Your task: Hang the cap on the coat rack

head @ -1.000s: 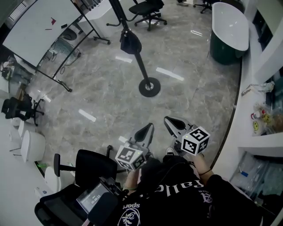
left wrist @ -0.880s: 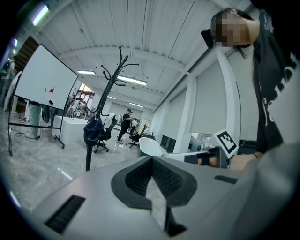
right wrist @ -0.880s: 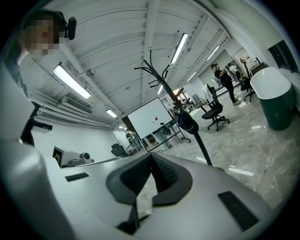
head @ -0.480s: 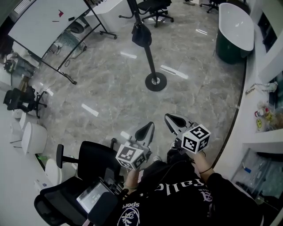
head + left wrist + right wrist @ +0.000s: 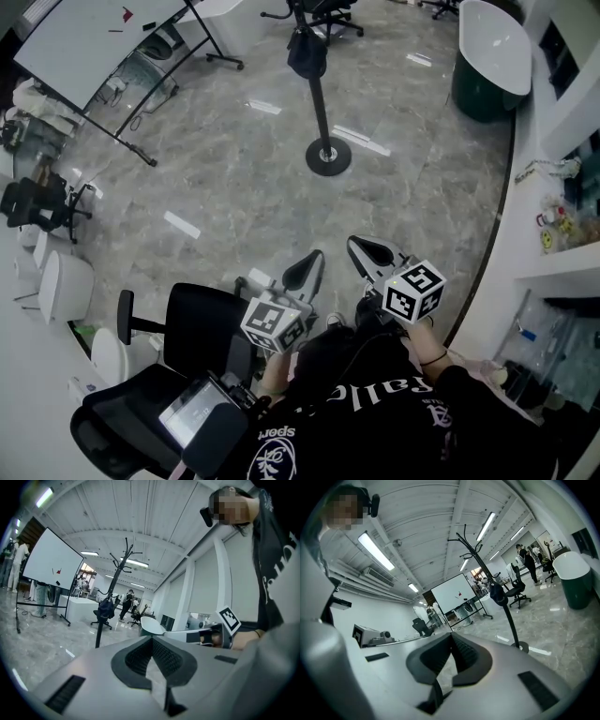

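Head view puts the cap (image 5: pixel 307 52) on the coat rack (image 5: pixel 320 103): a dark, limp shape (it reads as the cap, though its form is hard to make out) hanging against the pole, above the round base on the grey marbled floor (image 5: pixel 234 178). In the left gripper view the cap (image 5: pixel 107 607) sits part-way up the pole, below the branching hooks. The right gripper view shows the cap (image 5: pixel 498 593) at the same height on the leaning stem.

Both claws are well apart from the rack, held low and close to the person's body. The left claw (image 5: pixel 307 267) has its jaws pressed together, pad against pad, with nothing between them. The right claw (image 5: pixel 371 253) is likewise fully closed and empty, just beside the left one and pointing roughly toward the rack. Each carries its marker cube (image 5: pixel 415 292) at the near end, by the person's hands.

Farther out, a whiteboard (image 5: pixel 84 37) on a wheeled frame stands at the upper left. A black office chair (image 5: pixel 192 328) is near the person's left side. A white tub (image 5: pixel 489 42) with a dark green base stands by the curved wall at the upper right. Several people stand in the distance in both gripper views.
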Tool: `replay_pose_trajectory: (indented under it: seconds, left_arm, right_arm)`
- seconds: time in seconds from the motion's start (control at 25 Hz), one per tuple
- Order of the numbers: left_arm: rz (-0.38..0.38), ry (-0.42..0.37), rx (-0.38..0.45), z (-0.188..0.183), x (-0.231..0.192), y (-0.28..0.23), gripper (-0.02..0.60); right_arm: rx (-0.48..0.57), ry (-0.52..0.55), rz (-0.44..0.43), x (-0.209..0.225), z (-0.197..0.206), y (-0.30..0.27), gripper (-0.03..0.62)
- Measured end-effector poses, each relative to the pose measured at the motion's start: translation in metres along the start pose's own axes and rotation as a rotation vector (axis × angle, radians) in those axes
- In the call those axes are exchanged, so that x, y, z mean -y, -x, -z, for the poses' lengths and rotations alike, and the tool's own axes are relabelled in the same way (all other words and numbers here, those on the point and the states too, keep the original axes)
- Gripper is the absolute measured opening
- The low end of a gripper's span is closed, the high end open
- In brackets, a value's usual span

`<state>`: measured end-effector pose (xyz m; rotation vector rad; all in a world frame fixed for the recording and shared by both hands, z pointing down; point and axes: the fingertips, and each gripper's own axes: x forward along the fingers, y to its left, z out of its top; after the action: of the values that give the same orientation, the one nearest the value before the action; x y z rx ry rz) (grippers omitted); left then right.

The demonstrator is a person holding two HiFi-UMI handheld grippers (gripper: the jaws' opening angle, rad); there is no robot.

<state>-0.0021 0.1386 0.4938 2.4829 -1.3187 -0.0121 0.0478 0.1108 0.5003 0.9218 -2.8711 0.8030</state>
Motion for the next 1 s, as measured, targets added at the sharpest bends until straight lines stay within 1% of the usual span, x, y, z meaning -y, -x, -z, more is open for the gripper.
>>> replay_pose_trajectory:
  seconds: [0.2,0.4,0.76,1.0]
  left_arm:
    - [0.014,0.001,-0.011,0.013,0.003,0.030,-0.002]
    - [0.025,-0.009,-0.010,0.015,0.005,0.048,-0.002]
    - [0.050,-0.030,0.005,0.013,0.014,0.057,-0.002]
    - [0.076,-0.020,0.017,0.006,0.025,0.052,-0.002]
  right_arm:
    - [-0.005,0.003,0.009,-0.026,0.024,0.003,0.017]
    - [-0.004,0.010,0.015,-0.043,0.036,0.007,0.017]
    - [0.015,0.030,0.038,-0.052,0.035,0.017,0.017]
    - [0.017,0.043,0.045,-0.052,0.033,0.023,0.017]
